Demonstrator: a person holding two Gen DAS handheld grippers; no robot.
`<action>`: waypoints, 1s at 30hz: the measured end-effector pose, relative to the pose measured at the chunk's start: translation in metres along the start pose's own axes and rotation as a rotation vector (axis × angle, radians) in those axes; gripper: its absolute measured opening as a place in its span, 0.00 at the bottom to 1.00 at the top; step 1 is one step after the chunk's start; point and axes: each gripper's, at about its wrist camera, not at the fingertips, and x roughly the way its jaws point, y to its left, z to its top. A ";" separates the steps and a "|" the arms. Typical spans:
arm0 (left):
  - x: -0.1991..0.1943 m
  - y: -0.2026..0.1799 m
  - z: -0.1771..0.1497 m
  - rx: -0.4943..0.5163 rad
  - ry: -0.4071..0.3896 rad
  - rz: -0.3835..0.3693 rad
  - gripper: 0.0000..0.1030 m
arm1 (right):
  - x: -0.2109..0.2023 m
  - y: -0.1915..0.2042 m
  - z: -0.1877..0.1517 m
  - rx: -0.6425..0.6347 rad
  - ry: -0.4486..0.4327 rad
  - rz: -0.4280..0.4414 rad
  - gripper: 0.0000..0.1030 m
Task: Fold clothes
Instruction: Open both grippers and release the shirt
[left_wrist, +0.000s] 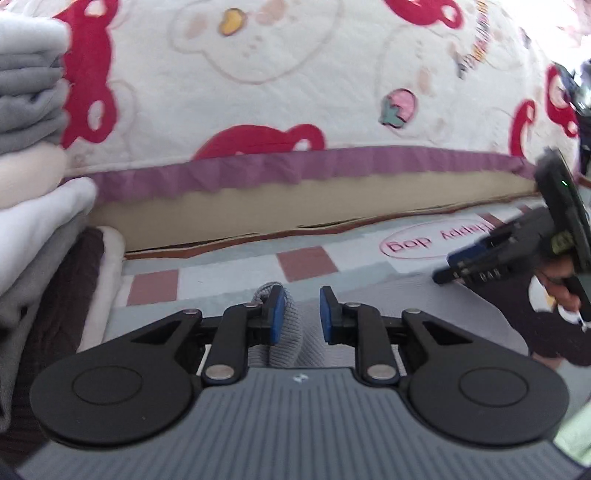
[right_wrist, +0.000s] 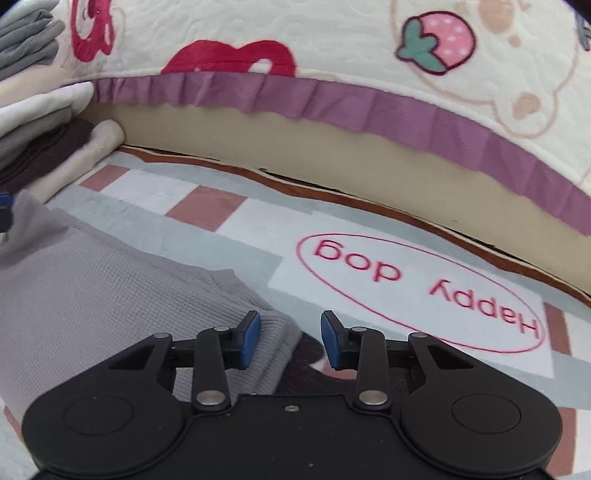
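Note:
A grey waffle-knit garment (right_wrist: 110, 280) lies on the checked mat (right_wrist: 236, 236). In the left wrist view its ribbed edge (left_wrist: 284, 332) bunches up between my left gripper's (left_wrist: 303, 314) blue pads, which stand apart and open. My right gripper (right_wrist: 290, 338) is open, low over the garment's ribbed corner (right_wrist: 273, 339); its left pad is over the cloth, its right pad over the mat. The right gripper also shows in the left wrist view (left_wrist: 480, 258), held by a hand.
A stack of folded grey, cream and white clothes (left_wrist: 33, 147) stands at the left. A bear-print blanket (left_wrist: 295, 74) with a purple frill (left_wrist: 295, 166) covers the cushion behind. A dark brown garment (left_wrist: 554, 314) lies at the right.

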 end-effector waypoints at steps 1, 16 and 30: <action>-0.002 -0.002 0.001 0.012 -0.005 -0.011 0.19 | -0.001 0.001 0.000 -0.024 0.000 -0.034 0.38; 0.067 0.008 -0.014 -0.282 0.244 0.034 0.19 | -0.052 0.028 -0.004 -0.127 -0.170 0.192 0.42; 0.025 0.049 -0.023 -0.371 0.244 0.222 0.21 | -0.013 0.024 -0.003 0.136 -0.032 0.121 0.26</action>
